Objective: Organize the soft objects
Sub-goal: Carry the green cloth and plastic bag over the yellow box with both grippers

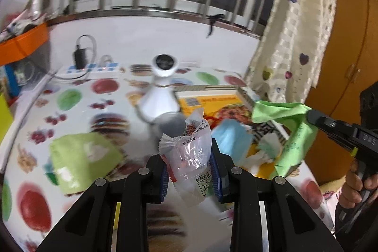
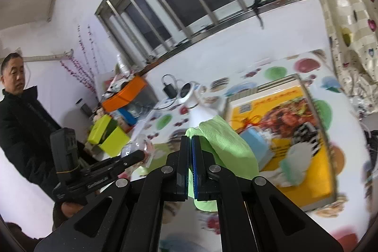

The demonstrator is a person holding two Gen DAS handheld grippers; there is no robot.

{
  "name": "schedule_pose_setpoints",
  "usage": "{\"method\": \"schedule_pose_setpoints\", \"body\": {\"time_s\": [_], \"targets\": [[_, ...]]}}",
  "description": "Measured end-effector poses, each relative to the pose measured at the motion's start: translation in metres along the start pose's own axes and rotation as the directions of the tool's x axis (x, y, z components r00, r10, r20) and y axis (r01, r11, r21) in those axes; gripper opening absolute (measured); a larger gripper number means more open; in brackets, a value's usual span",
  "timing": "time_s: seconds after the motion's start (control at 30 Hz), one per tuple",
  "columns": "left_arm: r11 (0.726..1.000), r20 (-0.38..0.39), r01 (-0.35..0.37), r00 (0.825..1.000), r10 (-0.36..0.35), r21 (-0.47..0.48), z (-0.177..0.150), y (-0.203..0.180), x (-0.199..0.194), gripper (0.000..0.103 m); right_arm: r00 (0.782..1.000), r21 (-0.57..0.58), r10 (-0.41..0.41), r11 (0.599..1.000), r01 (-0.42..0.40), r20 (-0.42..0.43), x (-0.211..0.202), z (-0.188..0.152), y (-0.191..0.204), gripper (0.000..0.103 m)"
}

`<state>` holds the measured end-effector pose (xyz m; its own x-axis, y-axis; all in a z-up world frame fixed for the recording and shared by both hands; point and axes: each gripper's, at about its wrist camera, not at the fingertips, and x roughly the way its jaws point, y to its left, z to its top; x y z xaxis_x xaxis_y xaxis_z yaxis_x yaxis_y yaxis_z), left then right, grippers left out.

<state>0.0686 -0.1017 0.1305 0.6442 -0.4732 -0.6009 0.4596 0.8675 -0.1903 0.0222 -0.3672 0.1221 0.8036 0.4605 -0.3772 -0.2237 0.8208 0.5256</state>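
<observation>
A crumpled clear plastic wrapper (image 1: 189, 157) was clamped between the pads of the left gripper (image 1: 191, 171), held above the fruit-printed tablecloth (image 1: 78, 96). A green cloth (image 2: 224, 145) was pinched by the closed right gripper (image 2: 190, 167), draped over its side. Beyond, a white camera (image 1: 160, 91) and a yellow box (image 2: 295, 134) were seen.

Layout on the table (image 1: 78, 110). The tabletop camera unit (image 1: 160, 89) stood at the centre, with the power strip (image 1: 91, 69) behind it at 10 o'clock, against the wall. The flat box (image 1: 219, 103) lay at 3 o'clock of the unit, bearing a folded cloth (image 1: 232, 137) and a crumpled wipe (image 1: 268, 149). A pouch (image 1: 82, 157) lay at 7 o'clock. The left gripper (image 1: 191, 171) held a plastic wrapper (image 1: 191, 157) at 6 o'clock; the right gripper (image 2: 190, 157) held a cloth (image 2: 226, 145) above the box.
</observation>
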Motion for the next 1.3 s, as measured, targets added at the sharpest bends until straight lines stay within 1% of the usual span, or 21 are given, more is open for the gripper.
{"method": "schedule_pose_setpoints", "body": {"time_s": [0.1,0.27,0.47,0.67,0.8,0.97,1.13,1.3], "targets": [[0.999,-0.017,0.031,0.999,-0.031,0.023,0.003,-0.018,0.015,0.028,0.999,0.006,-0.047,0.999,0.047,0.016,-0.004,0.008,-0.014,0.002],[0.996,-0.054,0.072,0.996,-0.070,0.046,0.001,-0.037,0.037,0.028,0.993,0.015,-0.113,0.993,0.113,0.017,0.000,0.023,-0.036,0.002],[0.992,-0.113,0.096,0.990,-0.086,0.078,-0.011,-0.054,0.065,0.028,0.986,0.025,-0.165,0.986,0.165,0.009,0.015,0.042,-0.061,0.002],[0.989,-0.176,0.126,0.978,-0.111,0.081,-0.023,-0.064,0.090,0.028,0.983,0.019,-0.182,0.983,0.182,-0.003,0.037,0.049,-0.075,0.002],[0.988,-0.210,0.133,0.971,-0.113,0.084,-0.031,-0.067,0.103,0.028,0.982,0.024,-0.189,0.982,0.189,-0.015,0.050,0.050,-0.082,0.002],[0.987,-0.228,0.134,0.967,-0.111,0.085,-0.035,-0.068,0.108,0.028,0.975,0.009,-0.220,0.975,0.220,-0.029,0.063,0.050,-0.089,0.002],[0.987,-0.247,0.140,0.962,-0.116,0.081,-0.036,-0.069,0.114,0.029,0.971,0.025,-0.230,0.972,0.232,-0.058,0.073,0.046,-0.095,0.002],[0.987,-0.253,0.142,0.960,-0.119,0.074,-0.035,-0.068,0.120,0.032,0.970,0.037,-0.231,0.971,0.235,-0.079,0.080,0.042,-0.098,0.003]]}}
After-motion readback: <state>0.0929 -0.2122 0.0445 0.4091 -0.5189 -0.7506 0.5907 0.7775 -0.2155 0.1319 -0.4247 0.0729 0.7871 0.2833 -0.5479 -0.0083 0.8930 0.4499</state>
